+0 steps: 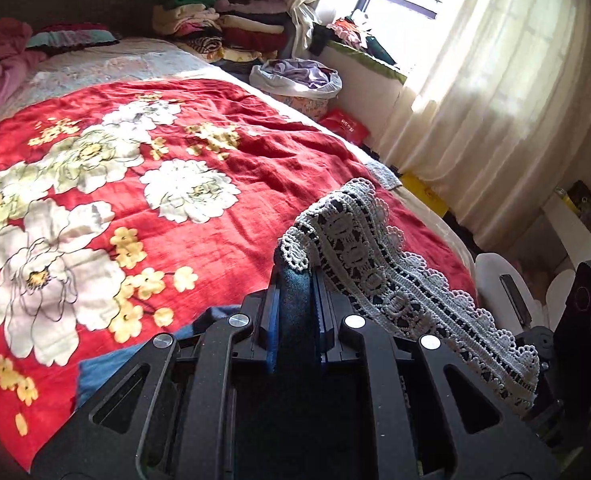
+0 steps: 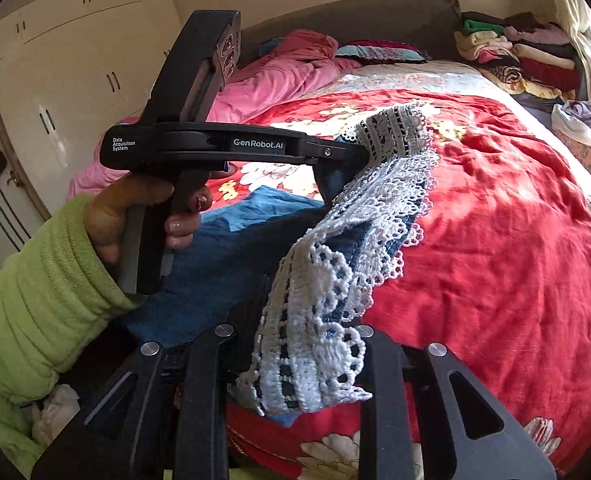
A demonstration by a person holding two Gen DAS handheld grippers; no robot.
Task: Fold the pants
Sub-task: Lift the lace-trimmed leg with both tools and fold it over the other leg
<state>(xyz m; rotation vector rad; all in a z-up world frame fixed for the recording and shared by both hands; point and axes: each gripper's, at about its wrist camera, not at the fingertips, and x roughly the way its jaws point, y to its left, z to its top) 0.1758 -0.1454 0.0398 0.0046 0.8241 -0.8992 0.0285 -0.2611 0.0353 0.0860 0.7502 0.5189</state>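
My left claw (image 1: 295, 300) is clamped on the blue denim pants with white crochet lace trim (image 1: 395, 276), held above the bed's red floral blanket (image 1: 223, 208). My right claw (image 2: 295, 344) pinches the same lace edge; the curtained window (image 1: 475, 60) is ahead to its right.

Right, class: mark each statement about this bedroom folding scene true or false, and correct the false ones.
1. The left tongs are shut on the pants. True.
2. The pants are plain, with no trim. False: a white lace trim edges the blue fabric.
3. The blanket on the bed is red with large white flowers. True.
4. The pants lie flat and folded on the bed. False: they hang lifted between the two tongs.
5. The person's sleeve is light green. True.
6. The curtain is dark and shuts out the light. False: it is pale and daylight comes through.
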